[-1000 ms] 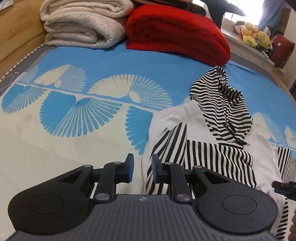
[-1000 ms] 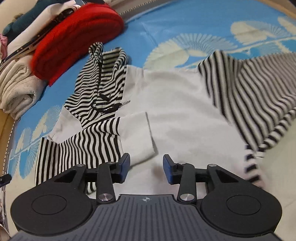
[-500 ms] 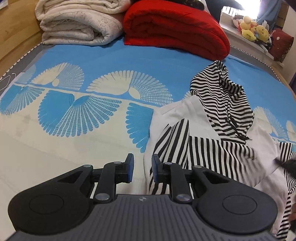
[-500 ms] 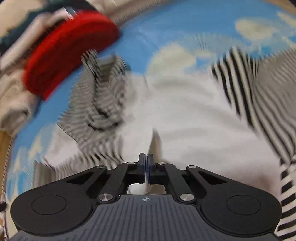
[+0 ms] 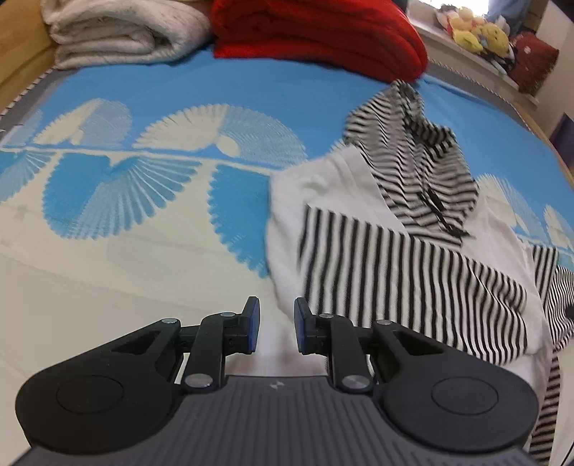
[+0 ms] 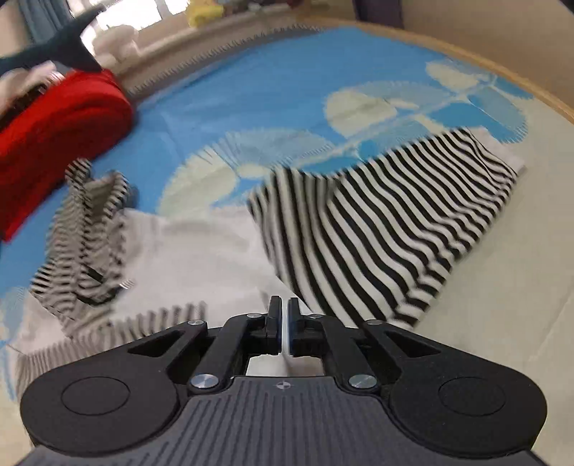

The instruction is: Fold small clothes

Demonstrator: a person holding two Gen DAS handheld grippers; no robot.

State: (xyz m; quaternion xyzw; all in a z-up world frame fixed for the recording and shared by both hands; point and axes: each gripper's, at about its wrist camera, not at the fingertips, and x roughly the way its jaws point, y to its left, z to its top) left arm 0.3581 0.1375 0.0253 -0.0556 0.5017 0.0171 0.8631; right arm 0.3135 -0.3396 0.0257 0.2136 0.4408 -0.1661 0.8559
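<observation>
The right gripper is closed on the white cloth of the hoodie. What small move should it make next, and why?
Probably carry the pinched white hem across toward the hood: the right gripper is shut on the hoodie, one striped sleeve is already folded in, and the left gripper is open.

The hoodie's hood [image 6: 86, 229] is smeared by blur; the red blanket [image 5: 315, 32] is cut off by the top edge.

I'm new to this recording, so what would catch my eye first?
A white hooded top with black-and-white striped sleeves sprawls on the blue fan-patterned bedspread. A folded red blanket sits at the bed's far end. The right hand-held gripper pinches the top's white fabric.
</observation>
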